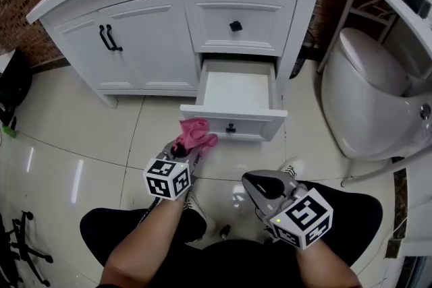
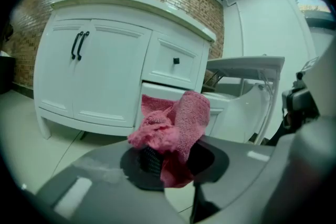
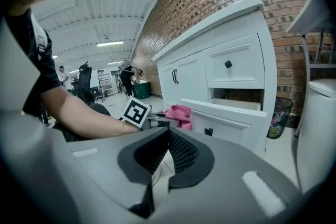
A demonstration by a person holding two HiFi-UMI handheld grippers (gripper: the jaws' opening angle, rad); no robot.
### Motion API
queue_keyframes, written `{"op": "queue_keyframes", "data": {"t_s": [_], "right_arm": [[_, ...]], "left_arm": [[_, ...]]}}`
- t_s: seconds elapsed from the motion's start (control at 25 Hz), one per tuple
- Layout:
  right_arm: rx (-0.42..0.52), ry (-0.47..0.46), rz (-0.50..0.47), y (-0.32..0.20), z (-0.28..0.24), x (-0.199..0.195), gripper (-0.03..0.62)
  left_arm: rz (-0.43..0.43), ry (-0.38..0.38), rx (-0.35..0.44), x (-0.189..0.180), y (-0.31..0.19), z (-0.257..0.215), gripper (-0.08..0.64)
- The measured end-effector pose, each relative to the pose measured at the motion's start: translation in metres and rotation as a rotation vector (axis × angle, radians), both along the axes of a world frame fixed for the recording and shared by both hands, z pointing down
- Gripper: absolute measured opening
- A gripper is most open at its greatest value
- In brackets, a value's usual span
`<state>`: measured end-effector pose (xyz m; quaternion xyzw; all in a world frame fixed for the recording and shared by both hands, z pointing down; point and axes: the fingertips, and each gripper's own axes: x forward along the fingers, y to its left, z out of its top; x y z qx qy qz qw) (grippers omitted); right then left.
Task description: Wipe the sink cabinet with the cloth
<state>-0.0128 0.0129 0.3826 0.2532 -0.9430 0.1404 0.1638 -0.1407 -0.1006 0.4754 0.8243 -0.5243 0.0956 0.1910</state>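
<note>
Countertop of the sink cabinet (image 1: pixel 145 44) is cut off at the top edge of the head view, so the basin cannot be seen. The lower drawer (image 1: pixel 237 88) stands pulled out at centre frame. The left gripper (image 1: pixel 185 150), lower centre-left, is clamped on the pink cloth (image 1: pixel 196 133), which bunches above the jaws near the drawer's front corner; contact with it cannot be confirmed. The right gripper (image 1: pixel 258 185), lower centre-right, has its jaws closed together on nothing.
</note>
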Motion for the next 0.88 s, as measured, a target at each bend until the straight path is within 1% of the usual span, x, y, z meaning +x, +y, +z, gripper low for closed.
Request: {"op": "queue_keyframes", "data": {"t_s": [0.16,0.24,0.32,0.44,0.56,0.68,0.76,0.88], "right_arm": [[0.015,-0.012,0.003,-0.001,-0.007,0.003,0.008],[0.009,-0.018,0.013,-0.002,-0.006,0.005,0.008],[0.004,-0.021,0.025,-0.004,-0.004,0.010,0.008],[0.003,-0.026,0.049,-0.008,-0.005,0.020,0.008],[-0.002,-0.027,0.073,-0.011,-0.004,0.029,0.008],[-0.006,-0.037,0.094,-0.014,-0.003,0.038,0.008],[-0.009,-0.039,0.106,-0.016,-0.003,0.043,0.008],[-0.012,-0.042,0.116,-0.019,-0.002,0.048,0.008]], "left_arm": [[0.130,0.088,0.108,0.060,-0.001,-0.062,0.091],[0.207,0.122,0.149,0.093,-0.004,-0.090,0.091],[0.277,0.128,0.177,0.125,-0.008,-0.109,0.091],[0.346,0.107,0.196,0.162,-0.024,-0.123,0.091],[0.368,0.102,0.209,0.187,-0.044,-0.132,0.091],[0.347,0.112,0.217,0.202,-0.066,-0.137,0.091],[0.340,0.112,0.205,0.210,-0.077,-0.134,0.091],[0.353,0.062,0.199,0.220,-0.083,-0.126,0.091]]}}
